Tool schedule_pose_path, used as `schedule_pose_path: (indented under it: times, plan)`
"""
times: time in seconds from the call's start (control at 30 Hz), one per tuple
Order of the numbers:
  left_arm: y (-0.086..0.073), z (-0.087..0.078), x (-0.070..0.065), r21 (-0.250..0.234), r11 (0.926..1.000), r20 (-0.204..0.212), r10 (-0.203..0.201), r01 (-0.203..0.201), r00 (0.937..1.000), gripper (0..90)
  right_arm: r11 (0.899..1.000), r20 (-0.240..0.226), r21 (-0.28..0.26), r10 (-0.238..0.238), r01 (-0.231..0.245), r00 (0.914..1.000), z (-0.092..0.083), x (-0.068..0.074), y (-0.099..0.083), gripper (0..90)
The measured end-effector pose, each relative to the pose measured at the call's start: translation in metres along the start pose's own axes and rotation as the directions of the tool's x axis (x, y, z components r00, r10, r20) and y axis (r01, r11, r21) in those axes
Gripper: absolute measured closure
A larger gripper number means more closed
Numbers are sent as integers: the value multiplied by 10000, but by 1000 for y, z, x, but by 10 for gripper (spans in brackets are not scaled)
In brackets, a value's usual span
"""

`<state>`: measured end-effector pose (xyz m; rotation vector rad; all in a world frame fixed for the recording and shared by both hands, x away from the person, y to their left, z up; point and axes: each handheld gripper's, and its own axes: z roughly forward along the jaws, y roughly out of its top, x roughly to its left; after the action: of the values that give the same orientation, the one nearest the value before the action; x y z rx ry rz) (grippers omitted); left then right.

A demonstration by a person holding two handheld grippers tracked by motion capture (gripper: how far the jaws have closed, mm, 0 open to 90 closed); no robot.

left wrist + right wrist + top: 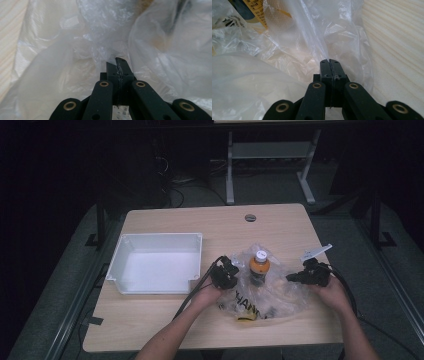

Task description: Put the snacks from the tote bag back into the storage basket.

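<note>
Clear plastic bag (270,292) near tabletop (165,320) front edge — both tools, left tool (117,65) and right tool (329,66), pinching film; high view adds upright orange bottle (259,266) inside.

The plastic bag (272,292) is clear and milky, with black lettering and a yellow patch near its front edge. Inside it the bottle (259,268) is orange with a white cap. The tray (156,263) is plain white, the table (165,320) pale wood-grain, both grippers' jaws black.

Both grippers (226,268) (295,276) flank a bagged bottle (259,265).
</note>
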<state>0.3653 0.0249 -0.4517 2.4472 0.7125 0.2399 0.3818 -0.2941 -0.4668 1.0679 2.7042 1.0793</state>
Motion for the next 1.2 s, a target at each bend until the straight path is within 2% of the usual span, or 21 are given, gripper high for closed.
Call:
schedule_pose_path:
  times: [0.13, 0.33, 0.53, 0.6, 0.73, 0.77, 0.83, 0.87, 1.07, 1.2]
  plan:
    - [0, -3, 0, 46, 10000, -4, 17, -17, 10000, 891, 9999, 121, -17, -103, 103, 9999, 0, 3, 0, 900]
    - [-1, -16, 4, 113, 9999, 137, 0, -2, 9999, 802, 9994, 174, -337, -95, 101, 9998, -2, 5, -3, 900]
    - [0, -36, 8, -311, 9995, 46, -101, 102, 9999, 749, 9987, 202, -501, -15, 25, 9998, -3, 6, -2, 899]
    - [1, -42, 9, -516, 9985, 248, -144, 157, 9996, 735, 9987, 175, -505, -30, 39, 9998, -3, 7, -2, 899]
    - [6, -54, 9, -662, 9977, 115, 120, -112, 9999, 732, 9984, 193, -569, -64, 75, 9998, -3, 8, -1, 899]
    - [7, -57, 9, -741, 9973, 184, 24, -10, 9998, 729, 9981, 178, -612, -90, 101, 9998, -4, 8, -1, 899]
    - [8, -63, 11, -767, 9970, 195, 151, -135, 9997, 729, 9977, 158, -673, -3, 13, 9999, -5, 9, -1, 899]
    - [8, -65, 12, -792, 9967, 199, 179, -163, 9996, 724, 9974, 139, -714, -108, 117, 9998, -6, 10, -2, 899]
    - [10, -82, 15, -1101, 9932, 621, 448, -378, 9971, 685, 9973, 190, -723, -96, 109, 9998, -7, 12, -2, 899]
    - [16, -94, 16, -1482, 9876, 936, 669, -526, 9934, 632, 9969, 247, -780, -100, 119, 9996, -8, 12, -1, 898]
